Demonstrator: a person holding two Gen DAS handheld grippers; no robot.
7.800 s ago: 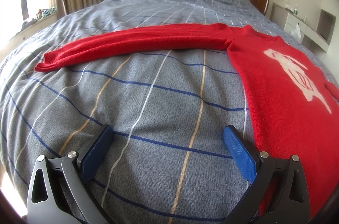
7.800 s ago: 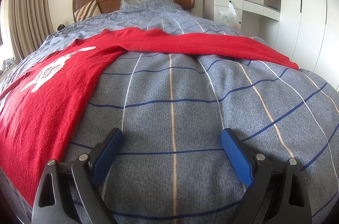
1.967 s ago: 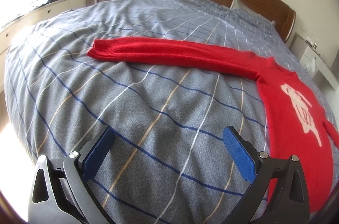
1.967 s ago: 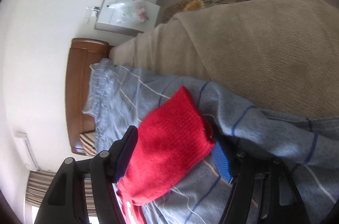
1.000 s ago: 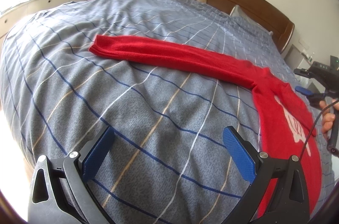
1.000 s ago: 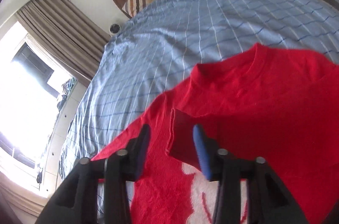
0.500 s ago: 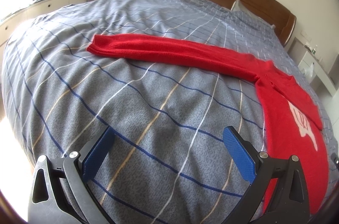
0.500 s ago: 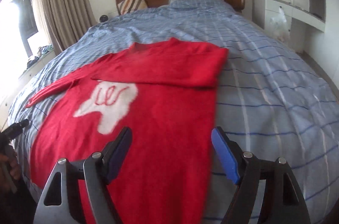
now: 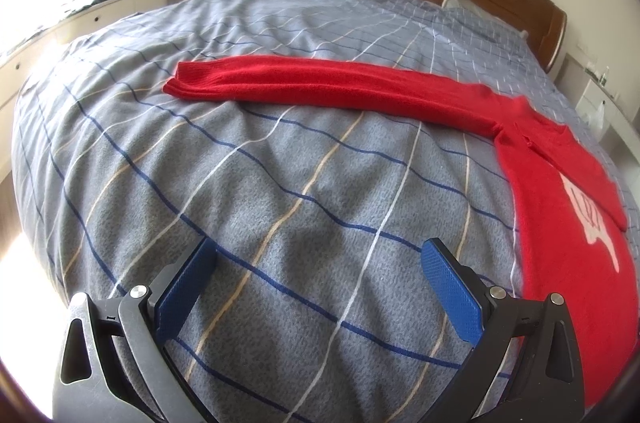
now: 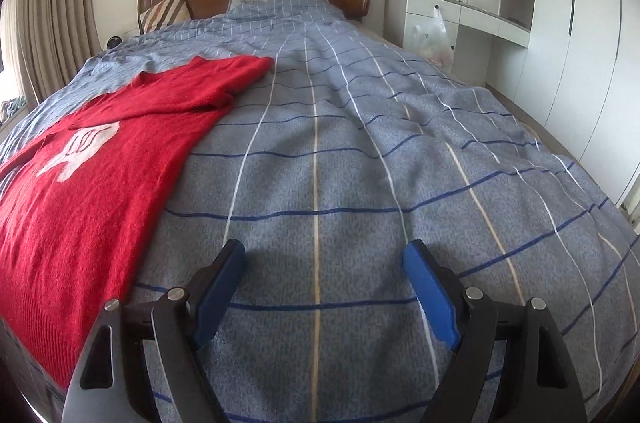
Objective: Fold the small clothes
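- Partly folded, one red sweater (image 9: 560,207) lies flat on the bed (image 9: 280,183), its body near the foot edge.
- Done, by my reading: one sleeve (image 10: 192,91) is folded across the chest.
- Left to do: the other sleeve (image 9: 320,87) lies stretched straight out across the blanket; the body fold also looks pending.
- Count: one sweater, two sleeves, two tools, one striped cushion (image 10: 164,11) and one pillow (image 10: 276,1) by the headboard.
- Left tool (image 9: 316,287) hovers over bare blanket, released, nothing between its pads.
- Right tool (image 10: 324,287) has just been opening and now stands wide, empty, beside the sweater's edge.
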